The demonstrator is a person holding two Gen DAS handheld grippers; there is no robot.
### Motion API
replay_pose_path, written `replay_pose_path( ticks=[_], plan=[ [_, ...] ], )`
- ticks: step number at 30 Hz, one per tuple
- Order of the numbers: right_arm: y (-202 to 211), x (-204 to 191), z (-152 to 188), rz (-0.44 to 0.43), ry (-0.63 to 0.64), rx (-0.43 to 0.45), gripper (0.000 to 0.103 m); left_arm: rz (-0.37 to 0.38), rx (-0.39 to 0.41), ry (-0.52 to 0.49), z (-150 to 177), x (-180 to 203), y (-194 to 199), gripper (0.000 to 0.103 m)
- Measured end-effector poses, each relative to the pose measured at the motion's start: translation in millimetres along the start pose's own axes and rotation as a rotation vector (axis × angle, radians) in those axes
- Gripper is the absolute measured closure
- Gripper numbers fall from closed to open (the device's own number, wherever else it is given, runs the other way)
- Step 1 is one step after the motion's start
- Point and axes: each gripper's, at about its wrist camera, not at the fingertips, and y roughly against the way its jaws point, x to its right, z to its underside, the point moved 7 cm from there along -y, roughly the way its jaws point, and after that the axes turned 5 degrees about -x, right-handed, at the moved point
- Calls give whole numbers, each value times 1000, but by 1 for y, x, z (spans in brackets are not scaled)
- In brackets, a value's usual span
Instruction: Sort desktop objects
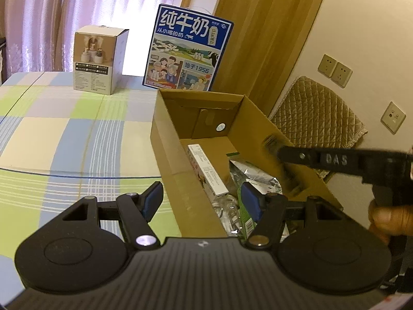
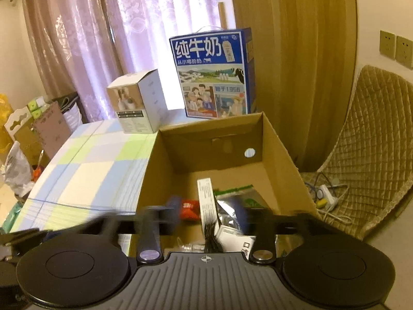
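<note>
Left wrist view, left to right: checked cloth on the surface (image 1: 64, 134) is bare from the near edge up to the small white product box (image 1: 96, 60) standing at the back, curtain (image 1: 38, 13) behind it. Blue milk carton case (image 1: 188, 49) stands upright just behind the open cardboard box (image 1: 165, 155).

Left gripper (image 1: 201, 201): fingers partly apart, nothing between the pads; they straddle the box's left wall, one pad over the cloth, the other over the contents.

In the box: a long white carton (image 1: 206, 170) lying along the left wall, a silver foil pouch (image 1: 253, 175) beside it, clear plastic packaging near the front. Far half of the box floor is bare.

Right gripper (image 2: 209, 211): fingers partly apart, blurred, gripping nothing, low over the box's near end. A red packet (image 2: 189, 208), the white carton and the foil pouch lie below them. In the left view its finger (image 1: 322, 159) crosses the box's right wall.

Right of the box: wooden panel (image 1: 258, 38), a quilted chair (image 2: 374, 142) close to the right wall, a power strip with cables (image 2: 325, 193) on the seat. Left edge of the surface drops to floor clutter.
</note>
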Motion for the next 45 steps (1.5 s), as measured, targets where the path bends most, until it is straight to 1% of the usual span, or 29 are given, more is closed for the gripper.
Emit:
replay_pose_path(
  ticks=[3, 5, 13, 16, 18, 20, 22, 23, 25, 31, 36, 38, 41, 45],
  plan=[
    [-1, 0, 2, 5, 2, -3, 45, -15, -4, -4, 2, -4, 1, 39],
    [-1, 3, 7, 21, 1, -11, 44, -28, 1, -11, 3, -7, 2, 33],
    [15, 14, 26, 55, -24, -24, 38, -48, 15, -17, 6, -10, 9, 21],
    [25, 14, 30, 61, -25, -18, 34, -45, 19, -25, 7, -7, 13, 17],
    [32, 13, 32, 65, -23, -14, 31, -47, 31, -35, 8, -5, 18, 12],
    [40, 12, 35, 70, -24, -9, 28, -56, 50, -55, 9, -2, 25, 5],
    [48, 10, 37, 75, -22, -5, 22, -66, 66, -71, 10, 0, 32, 2],
    [52, 10, 37, 79, -19, -3, 20, -67, 71, -73, 11, 0, 36, 2],
    [62, 9, 40, 87, -13, 6, 12, -77, 66, -73, 13, 1, 43, 2],
    [90, 1, 46, 97, 9, 18, 2, -108, 48, -80, 22, 2, 63, 1],
    [113, -8, 52, 108, 34, 16, 2, -118, 23, -76, 32, 9, 80, 1],
    [122, -10, 57, 117, 40, 10, 2, -130, 22, -90, 35, 14, 88, 1],
    [137, -13, 67, 132, 49, 4, 2, -143, 24, -101, 40, 21, 102, 1],
    [158, -15, 85, 140, 51, -3, 2, -155, 17, -88, 47, 27, 118, 1]
  ],
)
